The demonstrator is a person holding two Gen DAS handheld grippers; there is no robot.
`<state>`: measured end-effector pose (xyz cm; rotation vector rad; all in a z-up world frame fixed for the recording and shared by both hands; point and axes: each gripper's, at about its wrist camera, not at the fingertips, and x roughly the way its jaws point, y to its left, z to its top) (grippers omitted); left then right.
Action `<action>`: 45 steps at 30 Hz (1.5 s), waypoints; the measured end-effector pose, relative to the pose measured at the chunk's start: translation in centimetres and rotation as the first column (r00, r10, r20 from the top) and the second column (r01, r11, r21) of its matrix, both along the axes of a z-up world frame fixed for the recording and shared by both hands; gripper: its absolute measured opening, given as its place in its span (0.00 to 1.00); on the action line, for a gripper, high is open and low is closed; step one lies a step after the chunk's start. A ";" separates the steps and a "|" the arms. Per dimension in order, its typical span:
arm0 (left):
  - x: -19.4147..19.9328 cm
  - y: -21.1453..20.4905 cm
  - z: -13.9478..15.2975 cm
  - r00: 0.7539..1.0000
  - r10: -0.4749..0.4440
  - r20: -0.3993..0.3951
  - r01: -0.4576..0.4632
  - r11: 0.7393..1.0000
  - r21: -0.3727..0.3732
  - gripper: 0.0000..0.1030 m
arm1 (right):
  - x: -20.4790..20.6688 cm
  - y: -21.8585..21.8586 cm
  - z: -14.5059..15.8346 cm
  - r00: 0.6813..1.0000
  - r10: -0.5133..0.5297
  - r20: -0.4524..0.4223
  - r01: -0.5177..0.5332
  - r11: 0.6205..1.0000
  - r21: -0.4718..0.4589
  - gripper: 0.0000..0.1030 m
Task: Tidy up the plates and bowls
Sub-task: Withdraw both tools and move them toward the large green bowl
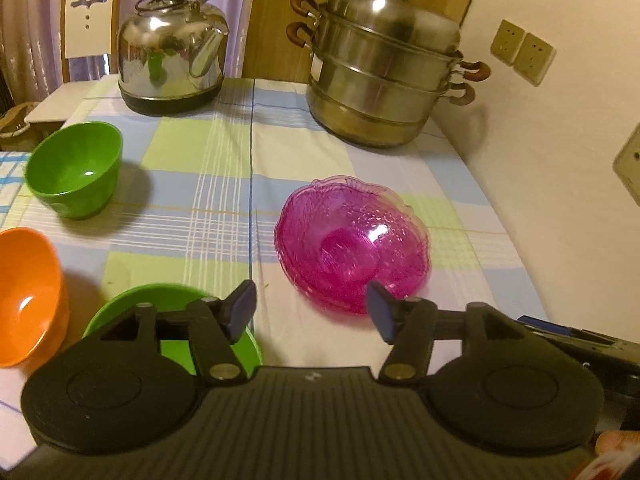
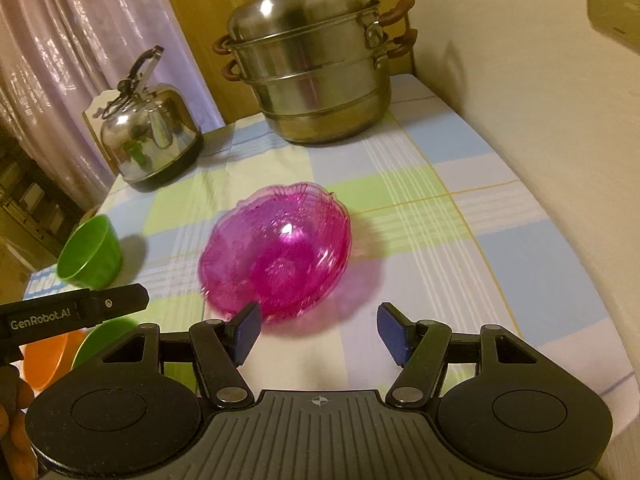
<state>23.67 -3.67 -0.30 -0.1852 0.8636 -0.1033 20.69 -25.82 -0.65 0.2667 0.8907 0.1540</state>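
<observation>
Cream wall [image 1: 520,140] (sockets [image 1: 522,50] on it), lilac curtains [image 2: 60,60], white chair [image 1: 90,20]

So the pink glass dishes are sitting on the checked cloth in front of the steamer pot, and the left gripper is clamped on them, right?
Not quite. The pink glass dishes do sit on the checked cloth in front of the steamer pot, but the left gripper is open and empty, as the left wrist view shows.
</observation>
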 end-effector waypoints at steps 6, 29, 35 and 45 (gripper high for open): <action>-4.0 -0.1 1.3 1.000 -0.014 0.028 0.014 1.000 0.018 0.75 | -3.5 0.4 1.3 1.000 -0.001 0.015 0.001 1.000 0.000 0.62; -15.9 3.5 1.5 0.989 0.138 0.055 -0.144 0.983 0.117 0.91 | -12.0 3.8 2.0 0.991 0.129 0.023 -0.130 0.990 0.049 0.77; -17.6 5.3 1.4 0.980 0.192 0.047 -0.196 0.974 0.113 0.91 | -12.6 5.5 1.6 0.980 0.196 0.021 -0.197 0.980 0.043 0.77; -19.2 8.2 0.9 0.961 0.274 0.033 -0.276 0.957 0.088 0.91 | -12.3 8.0 1.0 0.965 0.261 0.009 -0.261 0.964 0.045 0.77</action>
